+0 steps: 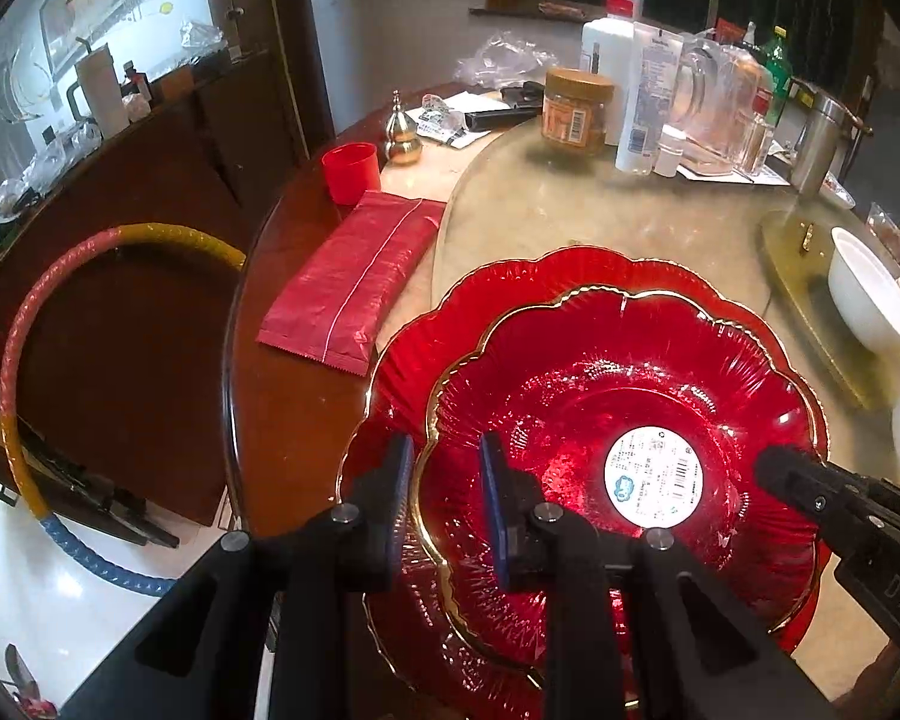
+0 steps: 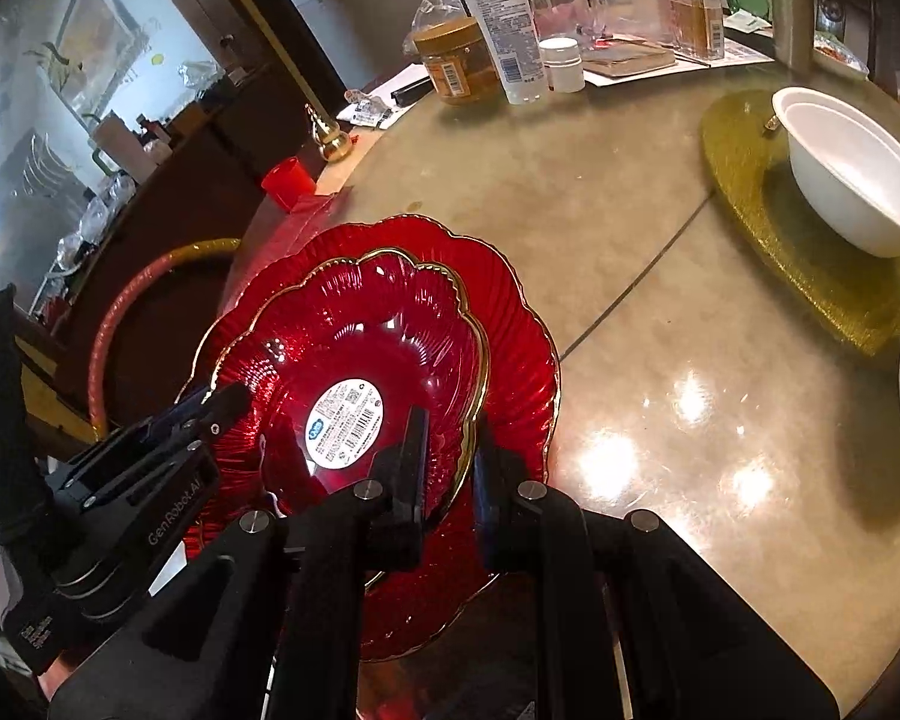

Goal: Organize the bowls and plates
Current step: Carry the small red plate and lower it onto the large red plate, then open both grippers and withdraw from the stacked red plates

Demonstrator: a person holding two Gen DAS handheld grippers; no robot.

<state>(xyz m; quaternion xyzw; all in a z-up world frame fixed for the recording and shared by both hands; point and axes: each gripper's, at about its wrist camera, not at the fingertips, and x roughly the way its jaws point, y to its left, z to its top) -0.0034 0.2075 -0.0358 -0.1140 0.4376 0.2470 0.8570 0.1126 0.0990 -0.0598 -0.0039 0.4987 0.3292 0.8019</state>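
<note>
Cluttered round desk is carrying a large red plate, on which both claws, left and right, are gripping opposite rims of a smaller red plate, likely nesting it; release comes next.

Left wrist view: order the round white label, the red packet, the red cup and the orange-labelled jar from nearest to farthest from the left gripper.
1. Round white label, in the smaller red plate, just right of the left gripper.
2. Red packet, up-left on the table.
3. Red cup, beyond the packet.
4. Orange-labelled jar, at the back.
</note>
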